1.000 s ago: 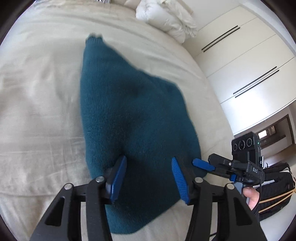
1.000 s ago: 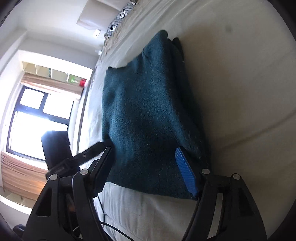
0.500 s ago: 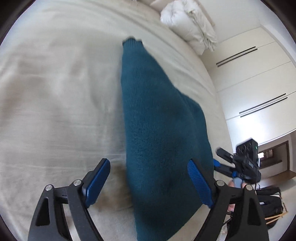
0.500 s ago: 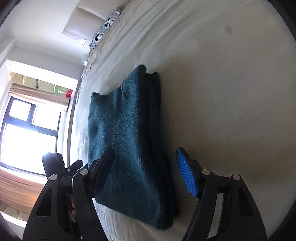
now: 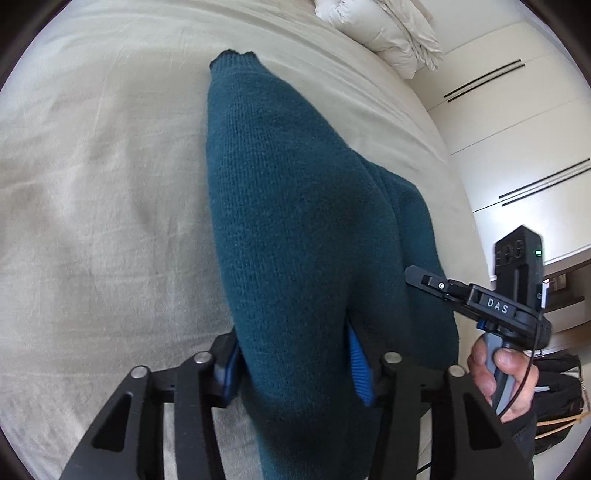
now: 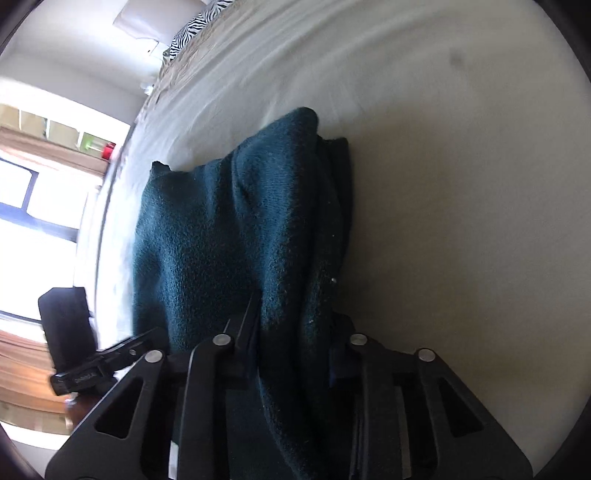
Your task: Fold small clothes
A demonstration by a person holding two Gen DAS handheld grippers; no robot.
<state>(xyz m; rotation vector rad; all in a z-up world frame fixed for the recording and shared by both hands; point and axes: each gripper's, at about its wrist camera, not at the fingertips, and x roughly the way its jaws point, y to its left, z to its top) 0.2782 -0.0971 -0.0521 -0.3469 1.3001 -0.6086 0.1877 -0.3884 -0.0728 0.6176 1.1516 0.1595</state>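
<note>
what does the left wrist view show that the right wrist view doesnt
Only the left wrist view: white wardrobe doors, a pile of white bedding, and the hand gripping the right gripper's handle. Only the right wrist view: a bright window, a zebra-print pillow and a dark chair. Both: the teal knit garment on the beige bed sheet, with the left gripper and right gripper having just closed onto it.
</note>
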